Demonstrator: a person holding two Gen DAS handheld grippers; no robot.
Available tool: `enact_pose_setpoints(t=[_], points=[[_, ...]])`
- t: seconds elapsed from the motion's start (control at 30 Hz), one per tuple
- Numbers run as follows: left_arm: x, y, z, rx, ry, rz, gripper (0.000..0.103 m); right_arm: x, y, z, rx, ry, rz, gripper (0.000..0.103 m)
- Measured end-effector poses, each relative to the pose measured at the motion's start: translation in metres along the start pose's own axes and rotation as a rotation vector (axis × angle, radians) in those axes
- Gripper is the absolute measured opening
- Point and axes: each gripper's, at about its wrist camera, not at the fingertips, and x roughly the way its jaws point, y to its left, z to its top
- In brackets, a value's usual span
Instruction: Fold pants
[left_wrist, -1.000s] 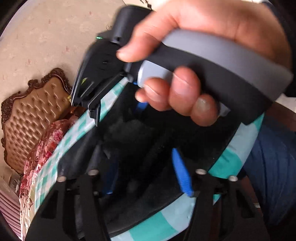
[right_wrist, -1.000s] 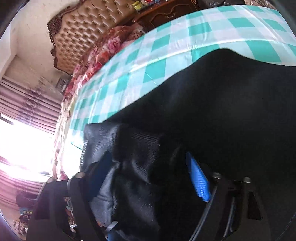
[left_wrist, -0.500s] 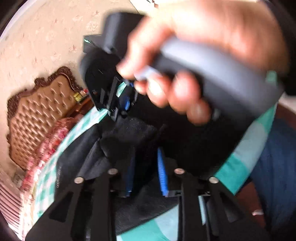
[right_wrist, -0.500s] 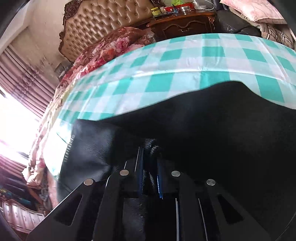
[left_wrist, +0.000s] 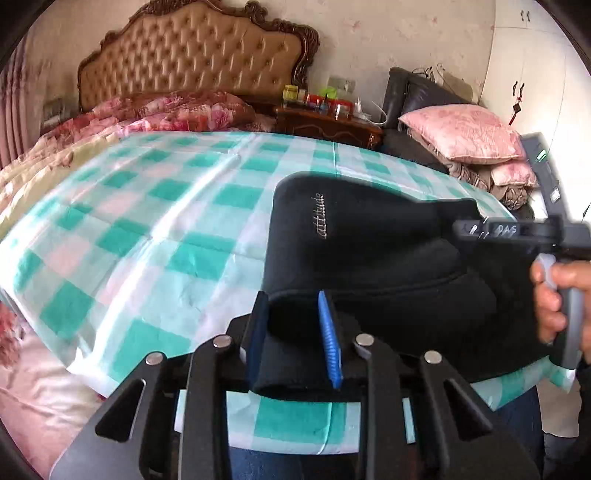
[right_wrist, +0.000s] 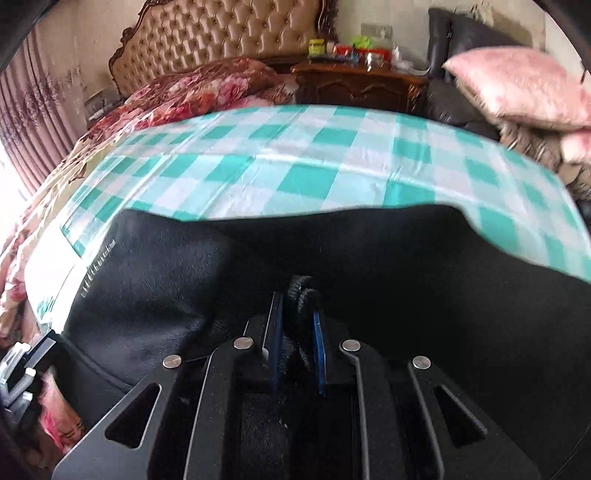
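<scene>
Black pants (left_wrist: 369, 240) with a small silver "attitude" logo lie folded on the teal-and-white checked cloth (left_wrist: 147, 221). My left gripper (left_wrist: 291, 299) has the pants' thick near-left edge between its blue pads; its jaws are closing on that fabric. In the right wrist view the pants (right_wrist: 369, 258) fill the lower half, and my right gripper (right_wrist: 297, 291) is shut on a bunched fold of them. A person's hand (left_wrist: 554, 295) holds the right gripper's handle at the right edge of the left wrist view. The pants span the gap between both grippers.
The checked cloth (right_wrist: 295, 166) covers a bed with a tufted headboard (left_wrist: 192, 59) and a floral quilt (left_wrist: 166, 110). Behind stand a wooden nightstand (left_wrist: 328, 125) with small bottles and pink pillows (left_wrist: 461, 133) on a dark chair. The person's blue trousers (left_wrist: 295, 461) are at the near edge.
The right gripper went from open to shut on a fold of the pants. The left gripper rolled upright and slid away from the right one, which was close above it, narrowing on the fabric.
</scene>
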Motion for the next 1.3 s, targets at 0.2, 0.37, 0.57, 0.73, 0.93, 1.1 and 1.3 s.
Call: enact_pose_setpoints(t=[0.2, 0.37, 0.57, 0.73, 0.93, 1.1, 1.3], points=[[0.006, -0.001, -0.002, 0.02, -0.02, -0.006, 0.028, -0.046, 0.051, -0.01, -0.077, -0.115, -0.109, 0.044], [-0.001, -0.001, -0.01, 0.014, -0.024, -0.016, 0.028, -0.033, 0.089, -0.026, -0.136, -0.079, -0.134, 0.044], [-0.009, 0.0, -0.013, -0.002, -0.02, -0.049, 0.032, -0.006, 0.1, -0.046, -0.19, -0.023, -0.203, 0.045], [-0.011, 0.022, 0.005, -0.1, -0.027, -0.098, 0.051, -0.002, 0.107, -0.055, -0.226, -0.037, -0.256, 0.045], [0.023, 0.021, 0.07, -0.001, -0.004, -0.172, 0.036, -0.001, 0.109, -0.057, -0.233, -0.037, -0.272, 0.046], [0.082, 0.013, 0.113, 0.055, 0.113, -0.229, 0.031, 0.0, 0.109, -0.055, -0.233, -0.029, -0.274, 0.046], [0.121, 0.012, 0.107, 0.067, 0.234, -0.176, 0.031, 0.0, 0.109, -0.055, -0.231, -0.026, -0.272, 0.048]])
